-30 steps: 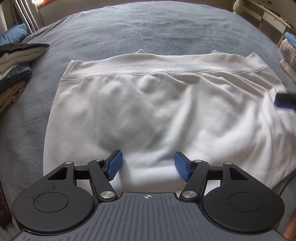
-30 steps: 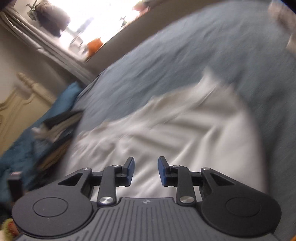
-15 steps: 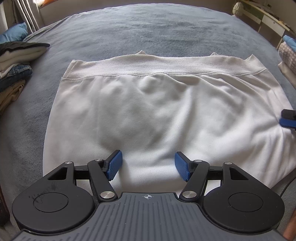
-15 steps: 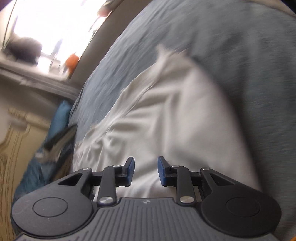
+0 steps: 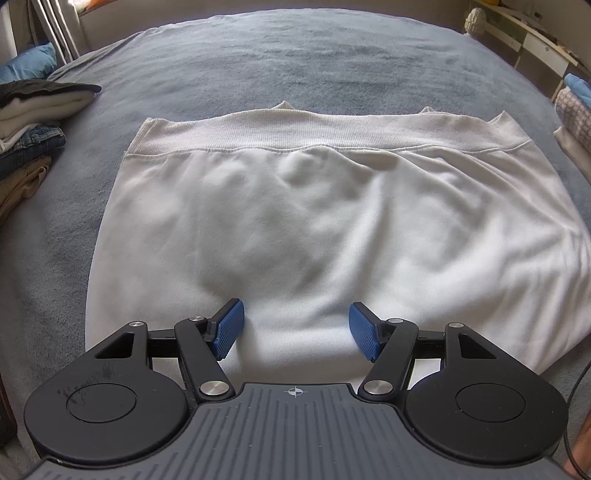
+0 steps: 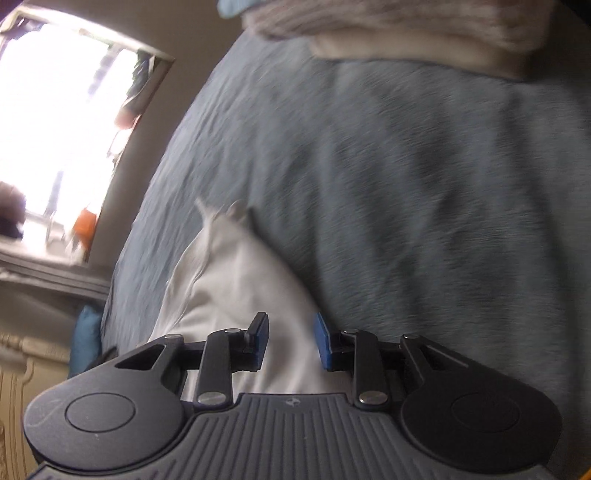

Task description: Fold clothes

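Observation:
A white sweatshirt [image 5: 295,221] lies spread flat on the grey-blue bed cover [image 5: 295,55], its ribbed hem at the far side. My left gripper [image 5: 295,330] hovers open over the garment's near edge, blue pads wide apart, with no cloth pinched. In the blurred right wrist view, my right gripper [image 6: 290,341] sits tilted above the sweatshirt's [image 6: 236,280] right edge, where it meets the bed cover [image 6: 406,184]. Its jaws stand a small gap apart and are opening, with nothing between them. Neither gripper shows in the other's view.
A stack of folded clothes [image 5: 29,122] sits at the bed's left edge. Another folded pile [image 5: 576,110] lies at the right edge, also seen as the pile [image 6: 406,33] beyond my right gripper. A shelf unit [image 5: 535,48] stands far right, a bright window [image 6: 55,129] to the left.
My right gripper swept to the right across the sweatshirt to its edge while rolling, and has left the left wrist view. The left gripper and the garment stayed still.

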Tool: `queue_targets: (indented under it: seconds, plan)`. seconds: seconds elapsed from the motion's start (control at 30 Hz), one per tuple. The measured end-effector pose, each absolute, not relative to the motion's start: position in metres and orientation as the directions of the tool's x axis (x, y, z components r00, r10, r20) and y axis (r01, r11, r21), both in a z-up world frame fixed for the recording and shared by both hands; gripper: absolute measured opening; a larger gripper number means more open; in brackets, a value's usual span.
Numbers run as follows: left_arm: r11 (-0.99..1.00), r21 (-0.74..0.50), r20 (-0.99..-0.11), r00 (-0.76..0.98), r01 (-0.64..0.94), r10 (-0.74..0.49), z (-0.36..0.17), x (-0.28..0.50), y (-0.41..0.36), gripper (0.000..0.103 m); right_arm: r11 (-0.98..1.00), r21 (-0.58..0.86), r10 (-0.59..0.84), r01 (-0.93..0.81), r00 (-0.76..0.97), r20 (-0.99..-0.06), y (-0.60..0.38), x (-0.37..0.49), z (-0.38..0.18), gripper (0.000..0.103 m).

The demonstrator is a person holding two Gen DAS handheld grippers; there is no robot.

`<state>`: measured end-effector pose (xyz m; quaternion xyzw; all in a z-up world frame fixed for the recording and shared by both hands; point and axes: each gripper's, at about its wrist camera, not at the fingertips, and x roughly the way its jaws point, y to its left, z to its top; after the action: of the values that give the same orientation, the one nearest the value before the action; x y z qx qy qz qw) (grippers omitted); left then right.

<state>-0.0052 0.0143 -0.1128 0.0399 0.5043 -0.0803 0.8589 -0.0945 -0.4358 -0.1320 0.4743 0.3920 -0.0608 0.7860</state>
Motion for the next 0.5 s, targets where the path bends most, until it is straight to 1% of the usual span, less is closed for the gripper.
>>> queue_targets:
  seconds: [0.13, 0.2, 0.23, 0.37, 0.5]
  plan:
    - [0.984, -0.007, -0.872, 0.480, 0.177, -0.093, -0.113, -0.006, 0.013, 0.064, 0.544, 0.712, 0.263, 0.444, 0.715, -0.648, -0.432, -0.100, -0.121, 0.031]
    - [0.984, -0.006, -0.872, 0.480, 0.176, -0.091, -0.113, -0.006, 0.013, 0.064, 0.564, 0.715, 0.274, 0.413, 0.724, -0.634, -0.428, -0.099, -0.114, 0.033]
    - [0.985, -0.006, -0.872, 0.481, 0.175, -0.091, -0.113, -0.006, 0.013, 0.064, 0.581, 0.715, 0.284, 0.389, 0.726, -0.626, -0.424, -0.097, -0.110, 0.036]
    - [0.985, -0.008, -0.871, 0.482, 0.174, -0.092, -0.113, -0.006, 0.014, 0.064, 0.666, 0.696, 0.344, 0.268, 0.719, -0.605, -0.401, -0.087, -0.096, 0.038]
    - [0.984, -0.017, -0.870, 0.483, 0.176, -0.101, -0.113, -0.007, 0.016, 0.065, 0.702, 0.694, 0.441, 0.160, 0.667, -0.601, -0.373, -0.076, -0.096, 0.039]
